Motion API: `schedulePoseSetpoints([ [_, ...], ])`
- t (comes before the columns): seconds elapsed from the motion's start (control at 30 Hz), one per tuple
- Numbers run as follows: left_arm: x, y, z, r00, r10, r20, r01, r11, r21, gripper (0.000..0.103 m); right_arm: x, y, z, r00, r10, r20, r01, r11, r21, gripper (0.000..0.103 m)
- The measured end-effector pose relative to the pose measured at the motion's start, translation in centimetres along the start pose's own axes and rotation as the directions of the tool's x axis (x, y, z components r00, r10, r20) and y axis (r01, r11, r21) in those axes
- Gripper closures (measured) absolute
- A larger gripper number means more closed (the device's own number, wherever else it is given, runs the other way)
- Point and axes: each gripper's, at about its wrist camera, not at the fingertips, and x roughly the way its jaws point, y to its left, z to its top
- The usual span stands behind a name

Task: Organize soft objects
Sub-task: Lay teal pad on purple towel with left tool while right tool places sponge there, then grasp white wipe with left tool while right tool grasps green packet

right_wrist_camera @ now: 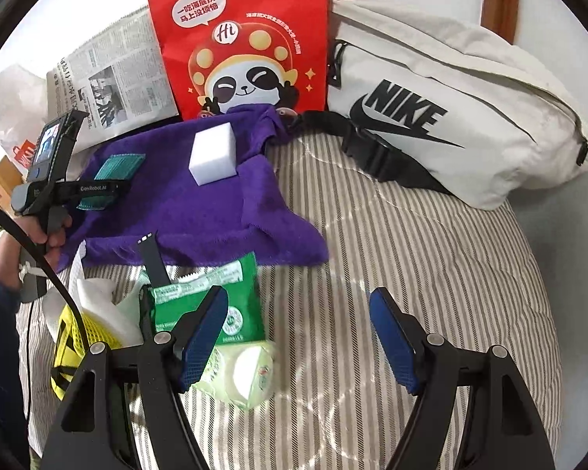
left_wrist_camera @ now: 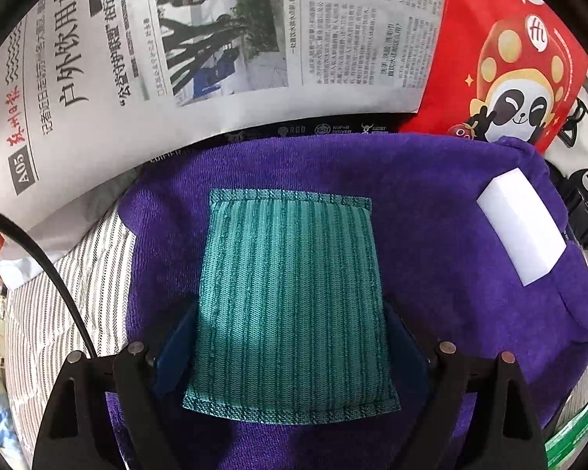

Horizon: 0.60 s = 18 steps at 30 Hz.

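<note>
In the left wrist view, the left gripper (left_wrist_camera: 290,337) pinches a teal striped scouring pad (left_wrist_camera: 290,297) by its two long sides, at centre frame over the purple towel (left_wrist_camera: 431,211). The pad looks light, thin and limp, so gripping mid-length with the jaws squeezing the sides seems sound; its stitched ends would likely droop. A white sponge block (left_wrist_camera: 523,227) sits on the towel at right, probably squashy and featherweight. The right gripper (right_wrist_camera: 300,337) hangs spread and empty at lower centre above the striped bedding (right_wrist_camera: 431,274).
</note>
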Motion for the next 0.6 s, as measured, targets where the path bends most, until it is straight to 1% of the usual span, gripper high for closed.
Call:
schedulePoseSetpoints([
  [0.1,0.2,0.0,-0.2,1.0,-0.011,-0.015,0.011,1.0,-0.008,0.012,-0.5,-0.2,-0.6,1.0,-0.016,0.005,0.016,1.0,0.002,0.029],
  [0.17,0.3,-0.1,-0.4,1.0,-0.016,-0.024,0.016,1.0,0.003,0.005,-0.8,-0.5,-1.0,1.0,-0.009,0.003,0.009,1.0,0.011,0.029],
  [0.23,0.4,-0.4,-0.8,0.998,-0.027,-0.05,0.028,0.999,0.02,0.002,-1.0,-0.6,-1.3,1.0,0.016,0.008,-0.016,1.0,0.02,0.029],
  [0.27,0.4,-0.7,-0.9,0.998,-0.022,-0.058,0.024,0.999,0.03,0.002,-1.1,-0.7,-1.4,1.0,0.02,0.006,-0.021,0.999,0.027,0.029],
  [0.3,0.3,-0.9,-1.0,0.998,-0.019,-0.066,0.021,0.999,0.034,0.002,-1.2,-0.7,-1.5,0.999,0.03,0.028,-0.031,0.999,0.037,0.029],
  [0.37,0.0,-1.2,-1.6,0.996,-0.038,-0.086,0.041,0.999,0.029,0.002,-1.6,-0.7,-1.6,0.999,0.025,0.034,-0.026,0.999,0.038,0.029],
  [0.47,-1.4,-1.1,-3.0,0.995,-0.056,-0.079,0.057,0.998,0.008,0.002,-2.5,-0.4,-1.7,0.998,0.03,0.051,-0.032,0.999,0.034,0.029],
  [0.6,-5.2,-1.0,-5.7,0.995,-0.093,-0.031,0.093,0.996,0.01,0.002,-3.3,0.2,-1.7,0.997,0.035,0.065,-0.037,0.999,0.027,0.027],
])
